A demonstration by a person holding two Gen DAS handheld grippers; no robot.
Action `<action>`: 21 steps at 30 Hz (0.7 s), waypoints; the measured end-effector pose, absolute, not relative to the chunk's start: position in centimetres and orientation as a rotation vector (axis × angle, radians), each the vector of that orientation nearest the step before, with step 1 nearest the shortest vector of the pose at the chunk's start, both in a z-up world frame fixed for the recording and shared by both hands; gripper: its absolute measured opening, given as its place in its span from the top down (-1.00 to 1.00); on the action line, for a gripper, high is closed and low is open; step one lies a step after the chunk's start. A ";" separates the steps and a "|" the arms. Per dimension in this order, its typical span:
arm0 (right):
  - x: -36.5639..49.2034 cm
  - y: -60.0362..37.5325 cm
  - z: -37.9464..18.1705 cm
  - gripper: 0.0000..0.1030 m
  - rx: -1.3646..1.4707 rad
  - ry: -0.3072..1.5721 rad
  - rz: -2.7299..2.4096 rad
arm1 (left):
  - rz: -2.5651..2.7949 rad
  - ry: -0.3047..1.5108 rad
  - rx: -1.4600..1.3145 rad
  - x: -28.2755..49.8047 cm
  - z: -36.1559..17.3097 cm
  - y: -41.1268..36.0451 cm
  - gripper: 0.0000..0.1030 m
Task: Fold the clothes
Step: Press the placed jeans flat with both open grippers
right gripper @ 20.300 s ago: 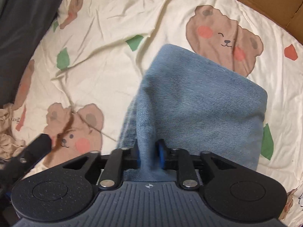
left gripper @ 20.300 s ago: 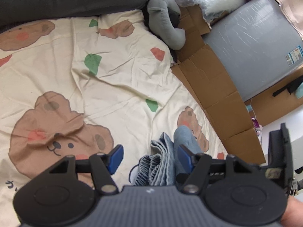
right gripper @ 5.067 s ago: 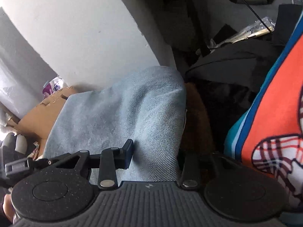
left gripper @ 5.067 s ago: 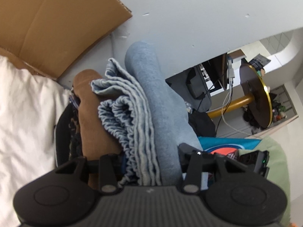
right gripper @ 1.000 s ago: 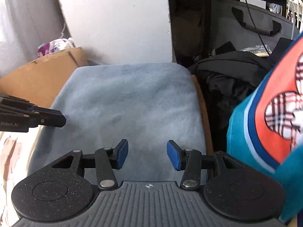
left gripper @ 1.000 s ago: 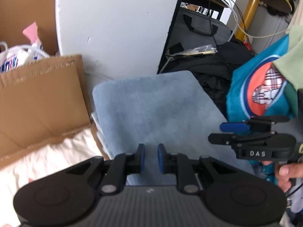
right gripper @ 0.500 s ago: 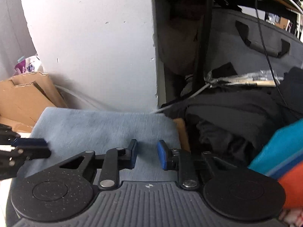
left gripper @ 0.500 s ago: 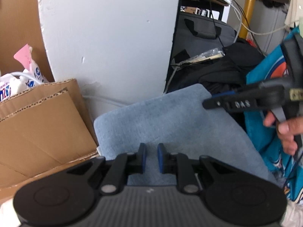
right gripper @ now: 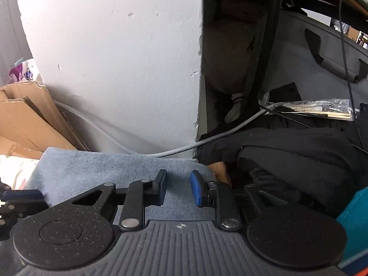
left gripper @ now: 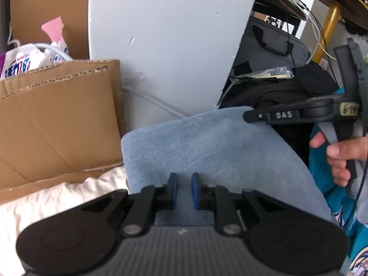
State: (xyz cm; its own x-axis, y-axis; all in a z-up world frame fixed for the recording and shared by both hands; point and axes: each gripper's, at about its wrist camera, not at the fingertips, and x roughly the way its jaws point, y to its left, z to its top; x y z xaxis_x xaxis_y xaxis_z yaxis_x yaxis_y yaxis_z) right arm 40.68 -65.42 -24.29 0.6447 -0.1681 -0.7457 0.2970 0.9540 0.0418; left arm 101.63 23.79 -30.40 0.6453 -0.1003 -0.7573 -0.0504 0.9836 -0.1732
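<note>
Folded denim garment (left gripper: 214, 151) lies flat just under both my claws, its far edge by the white wall corner (left gripper: 165, 46). Left claw (left gripper: 183, 191) over its middle, right claw (right gripper: 176, 189) nearer that edge; both narrowly parted, empty.

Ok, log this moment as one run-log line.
stage: stowing | folded denim garment: flat on pile by white wall | left gripper: narrow gap, empty | right gripper: open, empty, over garment

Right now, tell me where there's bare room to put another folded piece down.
The flat top of the folded denim is bare. Left, leaning cardboard and cream bedding crowd in; right, black clothes and a teal garment; behind, the white wall.
</note>
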 end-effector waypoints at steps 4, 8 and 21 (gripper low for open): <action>41.4 -65.5 -24.9 0.42 0.153 0.823 -0.269 | -0.029 0.884 -0.222 101.9 -30.6 24.1 0.70; 41.6 -66.1 -25.8 0.42 0.176 0.833 -0.256 | -0.034 0.878 -0.239 101.5 -30.8 24.6 0.70; 39.2 -65.2 -23.1 0.36 0.205 0.832 -0.212 | -0.036 0.861 -0.241 99.4 -28.4 23.2 0.70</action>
State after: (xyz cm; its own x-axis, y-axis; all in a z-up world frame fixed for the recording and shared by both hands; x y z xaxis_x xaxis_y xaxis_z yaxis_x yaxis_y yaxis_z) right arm 39.17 -65.17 -23.07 0.6545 -0.1055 -0.7487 0.2656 0.9592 0.0971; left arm 99.44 23.24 -28.42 0.6530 -0.1286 -0.7463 -0.0656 0.9721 -0.2250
